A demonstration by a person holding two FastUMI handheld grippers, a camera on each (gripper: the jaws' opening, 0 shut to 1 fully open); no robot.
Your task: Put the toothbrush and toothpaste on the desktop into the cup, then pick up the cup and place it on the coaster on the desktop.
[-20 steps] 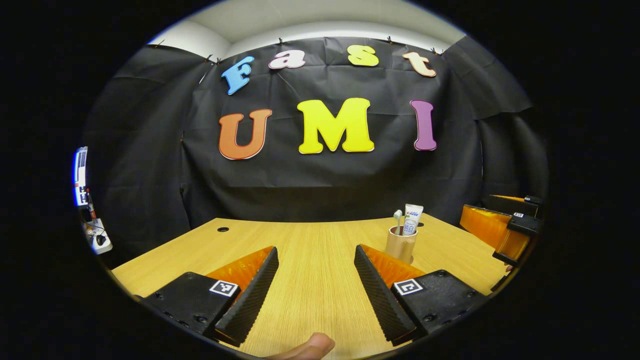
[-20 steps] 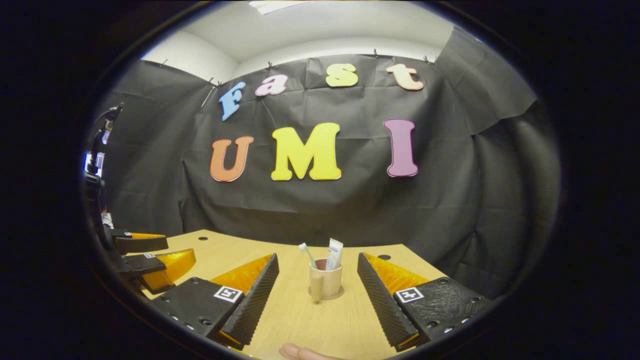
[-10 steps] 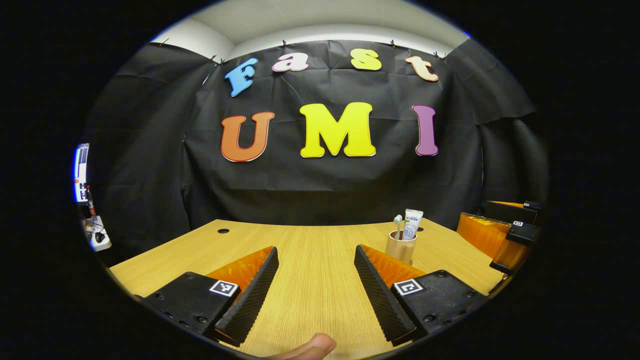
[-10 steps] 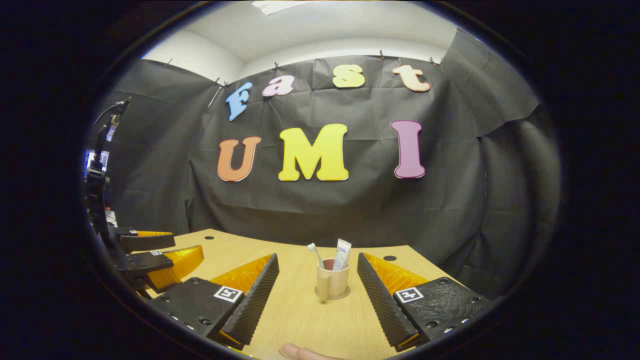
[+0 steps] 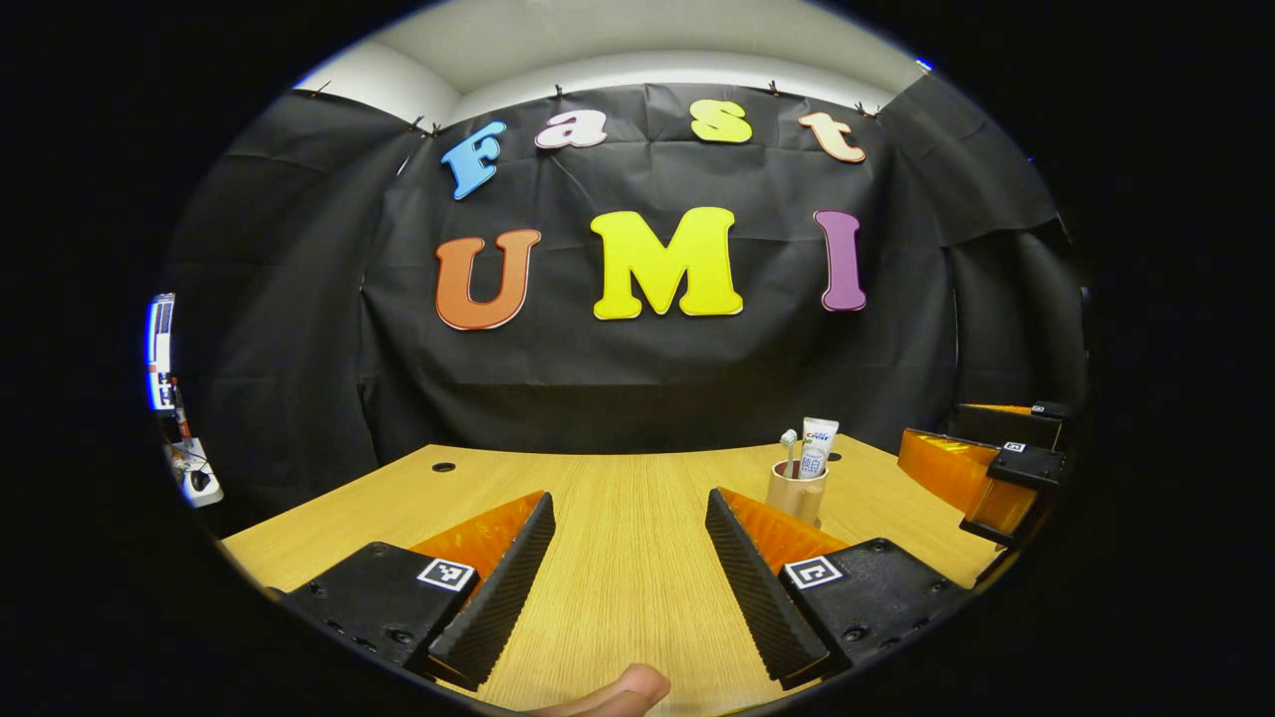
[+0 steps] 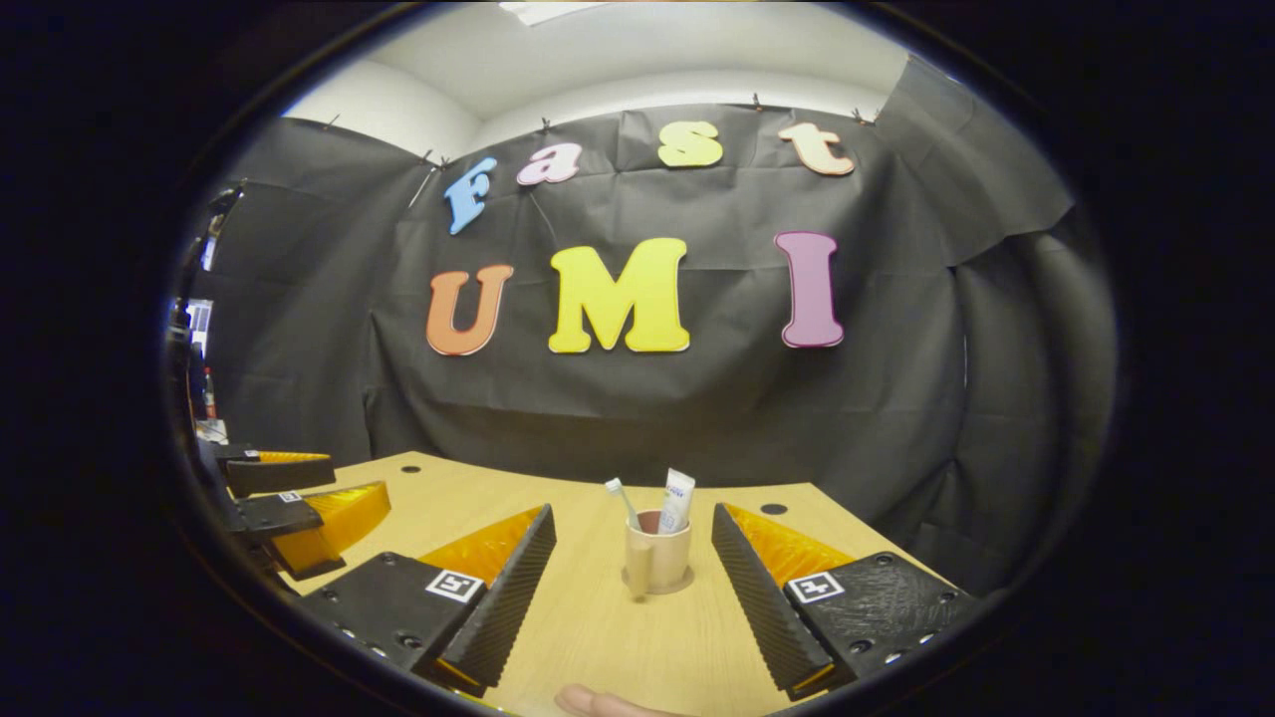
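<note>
The cup stands on the coaster, holding toothbrush and toothpaste: the task's end state. Both claws, left and right, gape wide, empty; nothing more seems called for.

Each hand-held gripper, the left and the right, has two wedge-shaped fingers with ridged inner faces, translucent ribbed backing behind them, blocky textured mounts with screws and a square black-and-white marker, and a fingertip at lower centre.
</note>
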